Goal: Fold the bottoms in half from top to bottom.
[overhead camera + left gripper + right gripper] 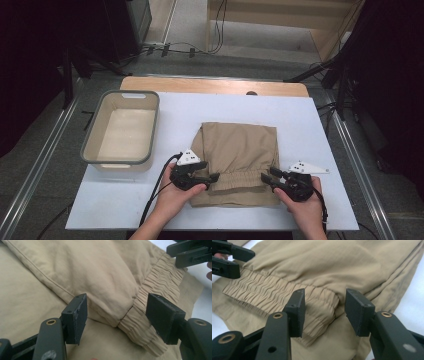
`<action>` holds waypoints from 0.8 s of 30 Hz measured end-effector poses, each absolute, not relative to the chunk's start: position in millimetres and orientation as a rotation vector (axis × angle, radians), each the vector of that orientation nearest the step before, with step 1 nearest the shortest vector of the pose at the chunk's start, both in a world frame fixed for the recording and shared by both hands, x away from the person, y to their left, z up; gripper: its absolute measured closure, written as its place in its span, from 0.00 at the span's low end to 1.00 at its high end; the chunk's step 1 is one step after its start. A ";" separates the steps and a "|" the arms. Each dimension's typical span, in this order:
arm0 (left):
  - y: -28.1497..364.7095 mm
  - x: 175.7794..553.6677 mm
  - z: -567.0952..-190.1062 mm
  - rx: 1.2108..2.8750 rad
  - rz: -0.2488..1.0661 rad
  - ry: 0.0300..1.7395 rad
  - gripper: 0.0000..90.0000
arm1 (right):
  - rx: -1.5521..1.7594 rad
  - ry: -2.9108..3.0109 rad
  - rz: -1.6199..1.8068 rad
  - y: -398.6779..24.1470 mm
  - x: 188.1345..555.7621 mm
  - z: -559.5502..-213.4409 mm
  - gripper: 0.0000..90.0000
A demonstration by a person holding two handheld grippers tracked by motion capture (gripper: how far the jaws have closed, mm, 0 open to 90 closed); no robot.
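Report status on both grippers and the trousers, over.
Left gripper open, straddling one end of the elastic waistband. Right gripper open at the other end. Tan trousers folded flat on the table. Nothing in the way.

folded trousers point(237, 155) lie on the table point(310, 130), the tub point(121, 127) apparently just left.

Folded tan trousers point(239, 155) flat on white table, elastic waistband nearest.
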State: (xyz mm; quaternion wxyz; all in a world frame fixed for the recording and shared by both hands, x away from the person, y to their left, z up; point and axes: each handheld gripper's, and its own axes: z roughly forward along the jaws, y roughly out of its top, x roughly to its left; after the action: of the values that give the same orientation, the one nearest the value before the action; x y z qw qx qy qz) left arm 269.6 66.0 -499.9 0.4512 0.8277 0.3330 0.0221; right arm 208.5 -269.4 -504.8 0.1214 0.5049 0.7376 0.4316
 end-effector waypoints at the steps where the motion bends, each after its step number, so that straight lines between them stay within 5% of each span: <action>1: 65.7 269.2 -500.2 2.046 0.053 0.827 0.37 | 1.479 2.162 1.257 -269.2 208.0 -506.0 0.56; 15: 66.6 265.9 -510.1 2.048 -0.033 0.847 0.50 | 1.532 2.247 1.239 -265.1 207.3 -524.2 0.54; 24: 66.8 267.2 -511.7 2.043 -0.096 0.851 0.59 | 1.548 2.260 1.265 -266.2 207.9 -525.0 0.62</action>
State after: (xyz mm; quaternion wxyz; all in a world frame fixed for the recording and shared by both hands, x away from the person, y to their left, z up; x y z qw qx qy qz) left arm 267.2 66.8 -511.7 0.4466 0.8252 0.3438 -0.0389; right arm 207.9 -266.2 -525.0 0.0621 0.5120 0.7476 0.4183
